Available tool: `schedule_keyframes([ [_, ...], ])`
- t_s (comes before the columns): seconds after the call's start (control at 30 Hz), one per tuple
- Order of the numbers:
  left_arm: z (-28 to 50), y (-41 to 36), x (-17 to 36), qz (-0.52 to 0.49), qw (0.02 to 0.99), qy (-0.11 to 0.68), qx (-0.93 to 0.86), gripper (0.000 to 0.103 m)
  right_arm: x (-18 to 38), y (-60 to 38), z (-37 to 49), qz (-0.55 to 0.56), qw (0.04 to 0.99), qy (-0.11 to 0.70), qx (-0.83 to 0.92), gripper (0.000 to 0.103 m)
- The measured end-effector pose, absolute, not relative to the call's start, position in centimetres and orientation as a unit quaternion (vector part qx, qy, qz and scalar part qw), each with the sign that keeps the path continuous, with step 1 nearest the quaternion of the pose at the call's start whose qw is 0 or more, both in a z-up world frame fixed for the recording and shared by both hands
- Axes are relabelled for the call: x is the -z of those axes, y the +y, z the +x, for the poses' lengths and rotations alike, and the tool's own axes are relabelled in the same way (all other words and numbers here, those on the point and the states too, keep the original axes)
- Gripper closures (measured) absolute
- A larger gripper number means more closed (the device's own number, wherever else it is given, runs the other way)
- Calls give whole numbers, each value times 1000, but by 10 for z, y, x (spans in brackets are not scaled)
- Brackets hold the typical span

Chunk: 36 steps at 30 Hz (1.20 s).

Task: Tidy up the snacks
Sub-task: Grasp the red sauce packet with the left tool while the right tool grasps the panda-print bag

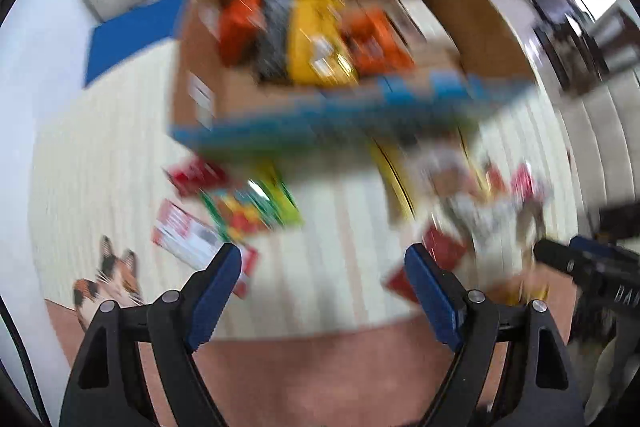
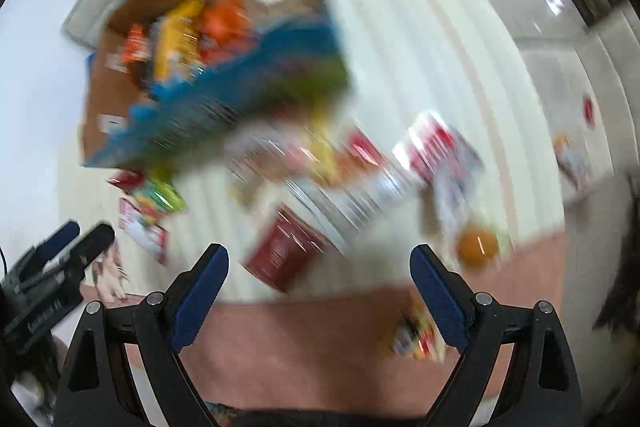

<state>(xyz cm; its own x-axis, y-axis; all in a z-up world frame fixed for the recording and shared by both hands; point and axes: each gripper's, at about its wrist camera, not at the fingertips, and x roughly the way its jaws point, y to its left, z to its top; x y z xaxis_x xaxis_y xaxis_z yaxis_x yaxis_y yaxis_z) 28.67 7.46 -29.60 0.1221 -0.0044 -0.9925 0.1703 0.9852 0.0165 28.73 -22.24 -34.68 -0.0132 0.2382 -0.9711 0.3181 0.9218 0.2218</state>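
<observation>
Both wrist views high, angled down; share cardboard box, striped mat.

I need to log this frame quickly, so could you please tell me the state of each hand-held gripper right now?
Left hand-held gripper: open, holding nothing.
Right hand-held gripper: open, holding nothing.

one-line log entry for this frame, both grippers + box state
left gripper: open, empty | right gripper: open, empty | cardboard box: holds snacks | loose snack packs: on mat | frames motion-blurred
</observation>
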Motion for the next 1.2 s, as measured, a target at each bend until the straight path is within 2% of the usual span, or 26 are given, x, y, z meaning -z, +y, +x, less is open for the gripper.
schedule_keyframes([
  [0.23,252,23,357,111,696,699,117,19,392,-262,218,255,632,725,98,8],
  [0.47,250,-26,401,171,659,717,150,19,418,-284,189,297,613,723,117,8],
  [0.8,258,-57,432,216,629,729,159,19,445,-286,180,314,593,734,103,8],
  [1.0,257,-63,440,206,627,735,160,20,456,-286,178,321,582,741,97,8],
  [1.03,259,-61,438,204,629,733,159,21,458,-289,178,321,581,742,98,8],
  [1.2,262,-56,431,192,634,730,168,43,463,-291,177,319,580,743,101,9],
])
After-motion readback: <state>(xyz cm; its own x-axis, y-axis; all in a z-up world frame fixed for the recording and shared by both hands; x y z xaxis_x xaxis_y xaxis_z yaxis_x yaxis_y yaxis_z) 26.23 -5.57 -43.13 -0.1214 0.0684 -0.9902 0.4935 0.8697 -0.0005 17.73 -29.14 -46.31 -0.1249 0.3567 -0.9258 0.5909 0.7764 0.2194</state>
